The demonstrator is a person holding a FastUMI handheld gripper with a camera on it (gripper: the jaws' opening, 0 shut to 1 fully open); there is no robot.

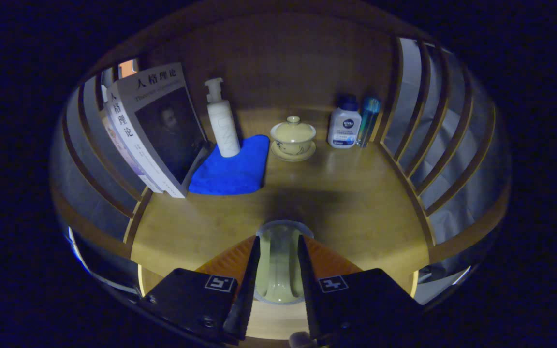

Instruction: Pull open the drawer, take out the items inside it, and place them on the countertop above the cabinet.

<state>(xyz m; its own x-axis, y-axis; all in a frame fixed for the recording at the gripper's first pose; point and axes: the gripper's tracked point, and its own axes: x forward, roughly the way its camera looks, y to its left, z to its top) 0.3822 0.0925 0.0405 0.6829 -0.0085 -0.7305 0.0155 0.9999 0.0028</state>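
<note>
1. The wooden desk [346,203] carries everything.
2. Books [155,130] lean at its far left.
3. Blue cloth [232,169] beside them, pump bottle [222,121] standing on it.
4. Lidded cup on saucer [293,137] mid-back.
5. White bottle [344,126] and blue bottle [368,120], touching, far right.

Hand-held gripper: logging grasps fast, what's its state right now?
Hand-held gripper: closed on a pale cup, one finger on each side, above the wooden countertop.

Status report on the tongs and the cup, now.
Tongs shut on pale cup, over the countertop. Blue cloth and lidded bowl beyond, well ahead. Nothing in the way.
</note>
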